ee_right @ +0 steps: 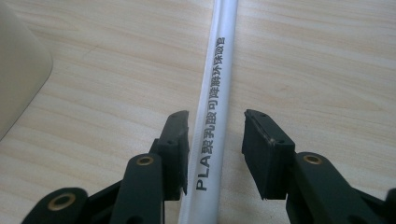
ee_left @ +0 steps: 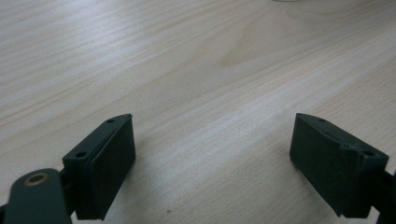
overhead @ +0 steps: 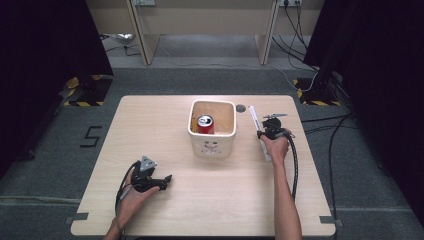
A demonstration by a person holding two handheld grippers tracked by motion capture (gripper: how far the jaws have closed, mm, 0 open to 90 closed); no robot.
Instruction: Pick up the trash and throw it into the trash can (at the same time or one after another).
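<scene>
"PLA" print (plus Chinese characters) on white straw [ee_right: 211,112]; right tool [ee_right: 215,140] straddles it w/ gaps, left tool [ee_left: 212,158] spread.

Straw [ee_right: 212,107] cut off top & bottom; can [overhead: 205,124] label unreadable.

The white tube [ee_right: 211,112] reads "PLA 聚乳酸可降解环保吸管"; floor tape [overhead: 92,136] forms "5".

A white tube [ee_right: 212,107] printed "PLA" was seen lying on the table [ee_right: 327,70] between the right gripper's [ee_right: 215,140] parted jaws, a gap left at the right pad.
</scene>
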